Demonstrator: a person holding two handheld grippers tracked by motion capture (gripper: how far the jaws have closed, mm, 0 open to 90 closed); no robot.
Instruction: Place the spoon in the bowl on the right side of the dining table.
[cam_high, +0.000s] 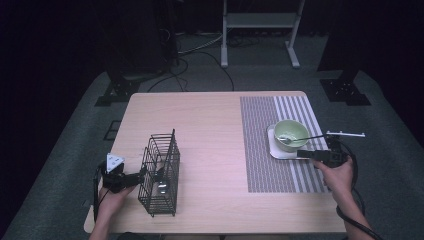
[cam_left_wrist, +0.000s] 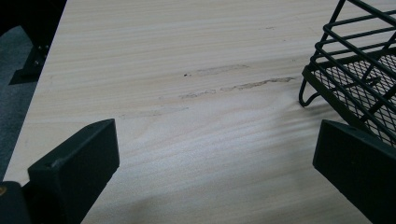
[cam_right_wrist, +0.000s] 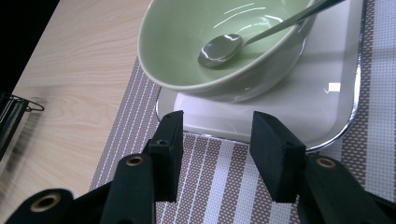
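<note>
A pale green bowl (cam_high: 295, 129) stands on a small white tray (cam_high: 274, 150) on the striped placemat (cam_high: 260, 160) at the table's right. A metal spoon (cam_high: 300, 137) lies in the bowl with its handle over the right rim. My right gripper (cam_high: 301, 153) rests low at the tray's near edge. In the right gripper view its jaws (cam_right_wrist: 217, 140) stand partly apart and open, nothing between them, with the tray (cam_right_wrist: 317, 93), bowl (cam_right_wrist: 187, 42) and spoon (cam_right_wrist: 219, 49) just ahead. My left gripper (cam_high: 141, 175) is open wide (cam_left_wrist: 215, 172) over bare wood beside a black wire basket (cam_high: 160, 172).
The wire basket (cam_left_wrist: 359, 70) stands upright near the table's front left, close to the left gripper's right jaw. Bare wood (cam_high: 210, 130) lies between basket and placemat (cam_right_wrist: 224, 186). Stands and cables sit on the dark floor behind the table.
</note>
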